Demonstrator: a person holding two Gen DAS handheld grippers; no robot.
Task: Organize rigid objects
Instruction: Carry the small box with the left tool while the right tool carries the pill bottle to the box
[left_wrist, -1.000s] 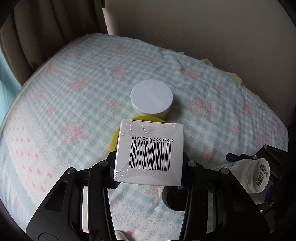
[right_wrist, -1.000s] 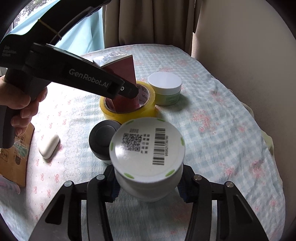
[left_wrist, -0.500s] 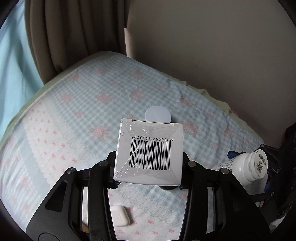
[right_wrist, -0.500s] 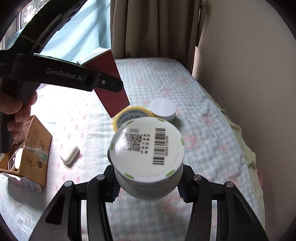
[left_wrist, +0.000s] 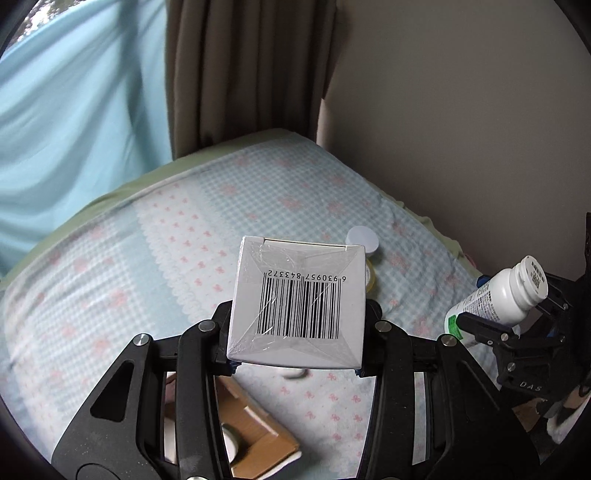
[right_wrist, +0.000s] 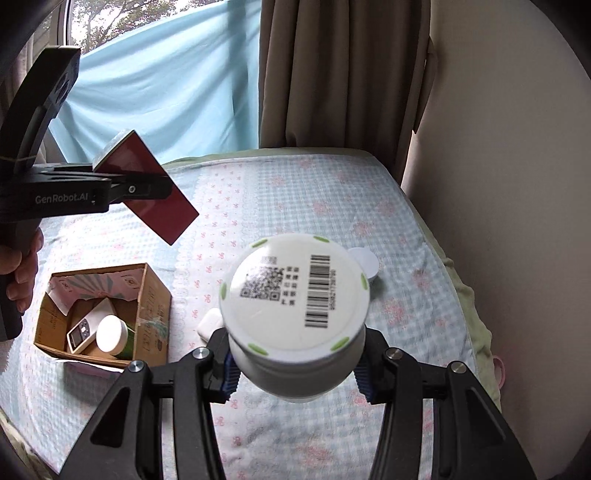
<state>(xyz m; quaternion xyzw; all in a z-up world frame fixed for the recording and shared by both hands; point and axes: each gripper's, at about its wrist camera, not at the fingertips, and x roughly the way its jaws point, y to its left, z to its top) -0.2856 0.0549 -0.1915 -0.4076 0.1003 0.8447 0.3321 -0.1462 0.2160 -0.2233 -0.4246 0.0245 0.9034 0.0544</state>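
You have both loads in the air above the bed (right_wrist: 369, 192), so this looks like the carry step, with the drop-off to come. Your left gripper (left_wrist: 297, 332) is clamped on the shrink-wrapped box (left_wrist: 297, 301), its white barcode end facing the left wrist camera; from the right wrist view the same box shows a dark red face and tilts down toward the table-like bedspread. Your right gripper (right_wrist: 295, 360) is clenched around the white bottle (right_wrist: 293, 295), base with QR code and barcode toward its camera.

The cardboard box (right_wrist: 151, 295) sits open on the bedspread, below and just beside your left gripper, already holding a white-lidded jar (right_wrist: 110, 334) and a small white device (right_wrist: 79, 330). I judge it the likely destination.

Loose on the cover lie a white earbud-style case (right_wrist: 207, 323), a white-lidded jar (left_wrist: 362, 239) and a yellow tape roll (left_wrist: 370, 278), the last two largely hidden behind your loads.

Next, lower the red box over the carton's open part, clear of the jar, then let go. Bring the bottle after, keeping the grippers apart.
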